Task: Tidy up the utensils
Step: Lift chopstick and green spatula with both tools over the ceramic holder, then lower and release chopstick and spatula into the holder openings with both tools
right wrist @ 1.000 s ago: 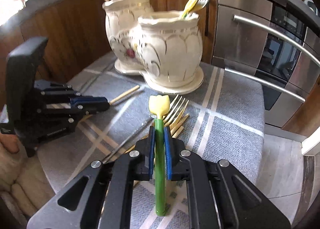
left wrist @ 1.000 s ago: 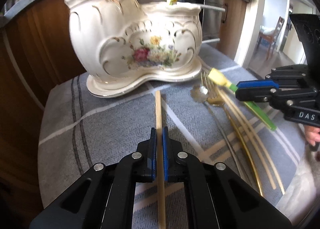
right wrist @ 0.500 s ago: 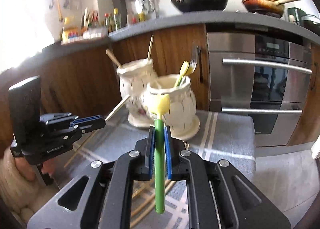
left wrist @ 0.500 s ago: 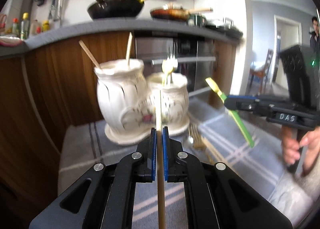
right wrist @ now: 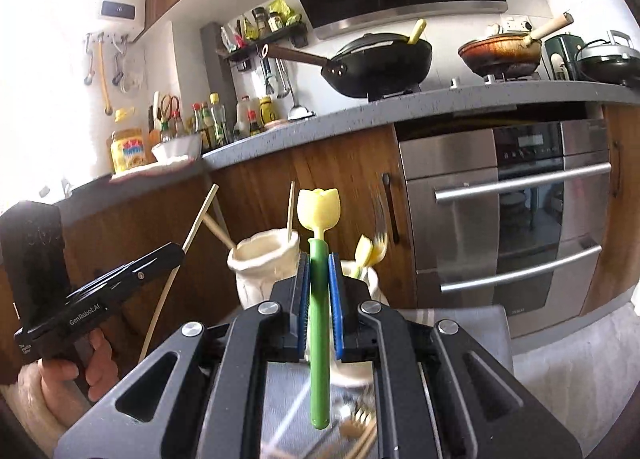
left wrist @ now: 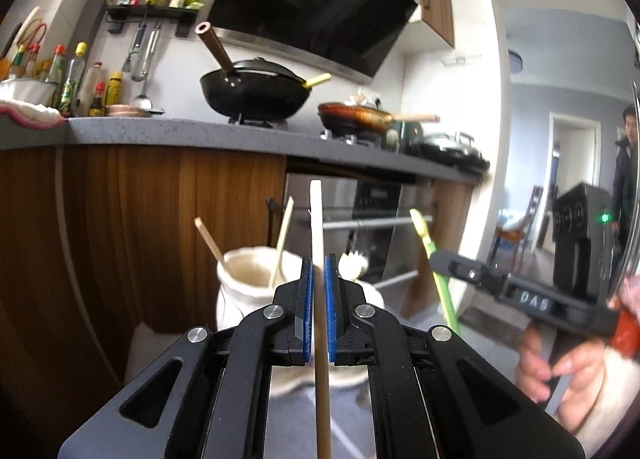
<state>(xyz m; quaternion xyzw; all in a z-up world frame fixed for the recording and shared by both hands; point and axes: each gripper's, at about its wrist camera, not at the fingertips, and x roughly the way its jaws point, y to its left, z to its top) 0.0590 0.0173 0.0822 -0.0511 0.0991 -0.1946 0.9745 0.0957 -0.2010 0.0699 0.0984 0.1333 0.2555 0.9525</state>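
My left gripper (left wrist: 317, 271) is shut on a wooden chopstick (left wrist: 320, 319) and holds it raised, pointing up. My right gripper (right wrist: 319, 265) is shut on a green utensil with a yellow tulip-shaped end (right wrist: 319, 299), also raised. Below and beyond both stands the white ceramic holder (left wrist: 248, 279) with two pots: the left pot (right wrist: 264, 263) holds two wooden sticks, the right pot (right wrist: 366, 279) holds a fork and a yellow-ended utensil. The right gripper shows in the left wrist view (left wrist: 444, 263); the left gripper shows in the right wrist view (right wrist: 172, 255).
Gold forks and sticks (right wrist: 356, 425) lie on the grey striped cloth (right wrist: 460, 323) under the right gripper. A wooden counter front with an oven (right wrist: 512, 219) stands behind. Woks (left wrist: 256, 95) sit on the counter above. A person (left wrist: 624, 163) stands at the far right doorway.
Both grippers have lifted their utensils up off the cloth and tilted upward; the holder now sits lower in both views.
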